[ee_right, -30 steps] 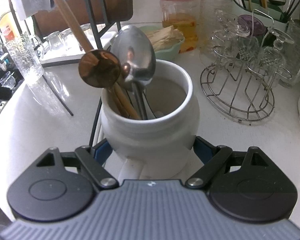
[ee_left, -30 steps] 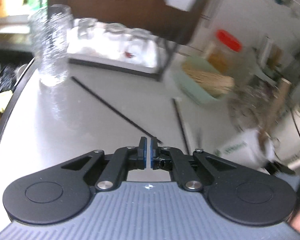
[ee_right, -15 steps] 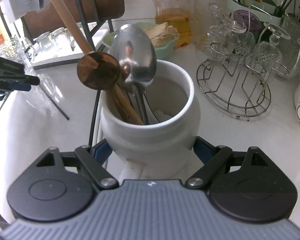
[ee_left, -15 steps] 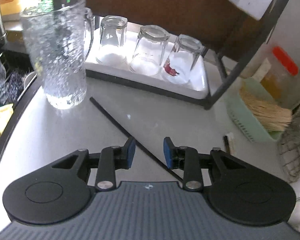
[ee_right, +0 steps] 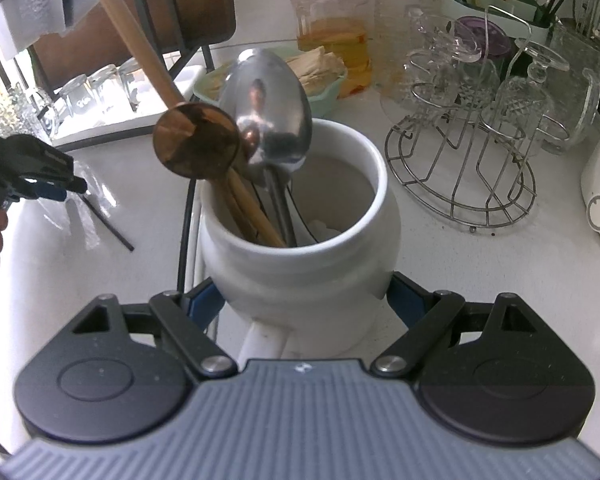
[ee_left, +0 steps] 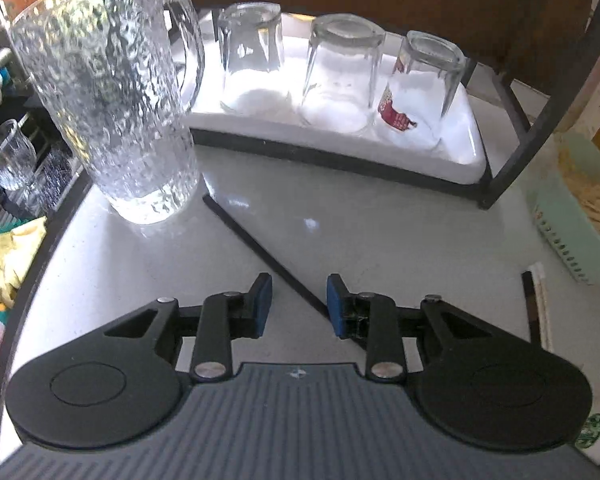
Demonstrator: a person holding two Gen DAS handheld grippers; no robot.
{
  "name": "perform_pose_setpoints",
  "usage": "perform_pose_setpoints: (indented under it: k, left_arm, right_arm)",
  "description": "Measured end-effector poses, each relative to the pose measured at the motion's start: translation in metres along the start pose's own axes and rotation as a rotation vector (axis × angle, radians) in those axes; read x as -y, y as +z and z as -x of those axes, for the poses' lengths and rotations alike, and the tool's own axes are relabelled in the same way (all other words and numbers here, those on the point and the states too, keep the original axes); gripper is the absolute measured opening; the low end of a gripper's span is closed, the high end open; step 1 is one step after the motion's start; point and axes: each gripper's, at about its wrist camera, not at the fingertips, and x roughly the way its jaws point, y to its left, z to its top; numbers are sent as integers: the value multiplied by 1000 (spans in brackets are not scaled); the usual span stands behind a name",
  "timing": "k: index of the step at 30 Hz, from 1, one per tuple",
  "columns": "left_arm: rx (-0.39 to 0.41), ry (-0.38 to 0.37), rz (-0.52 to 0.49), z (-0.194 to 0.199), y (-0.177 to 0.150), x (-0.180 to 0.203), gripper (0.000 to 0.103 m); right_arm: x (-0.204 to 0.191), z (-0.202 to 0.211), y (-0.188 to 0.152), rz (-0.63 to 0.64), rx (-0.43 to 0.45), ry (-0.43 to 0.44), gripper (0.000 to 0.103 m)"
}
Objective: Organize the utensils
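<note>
- Lining up my left hand-held gripper [ee_left: 295, 305] over the black chopstick [ee_left: 260, 250] that lies flat on the white surface [ee_left: 360, 232]; its jaws have just been opening and now stand apart, pads clear of the stick.
- The chopstick runs diagonally: its near end passes between the blue pads, closer to the right-side pad, while its far end points away to the upper left, stopping just beside the textured glass mug [ee_left: 104, 104].
- To do this well, I judge I should shift a touch so the stick sits centred between the pads, come down until the tips almost meet the surface, then close gently; a thin stick can roll or skid out.
- My right hand-held gripper [ee_right: 306, 300] is clamped on the white ceramic holder [ee_right: 300, 248], one pad on each flank, steadying it.
- That holder carries a metal spoon [ee_right: 270, 120] and a wooden ladle [ee_right: 196, 146].
- From the right view, the left hand-held gripper shows well off to the left, with the chopstick beneath it.
- A second black stick [ee_left: 529, 300] lies to the right of my left jaws, near the green basket [ee_left: 572, 232].
</note>
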Motion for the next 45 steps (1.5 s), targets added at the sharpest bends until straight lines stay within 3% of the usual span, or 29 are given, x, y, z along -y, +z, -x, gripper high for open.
perform_pose_setpoints:
  k: [4, 7, 10, 18, 28, 45]
  left_arm:
    - [3, 24, -19, -1, 0, 3, 32]
    - [4, 32, -57, -1, 1, 12, 17]
    - [0, 40, -76, 0, 0, 18, 13]
    - [-22, -10, -87, 12, -16, 26, 5]
    - [-55, -87, -165, 51, -61, 48, 4]
    - [-118, -164, -171, 85, -114, 65, 4]
  right_arm:
    - [0, 0, 0, -1, 1, 0, 90]
    - [0, 0, 0, 1, 0, 3, 90]
    - [2, 0, -1, 1, 0, 12, 90]
    - [5, -2, 2, 27, -7, 36, 90]
    - [8, -3, 4, 78, -18, 77, 90]
    - [18, 6, -4, 171, -35, 154, 90]
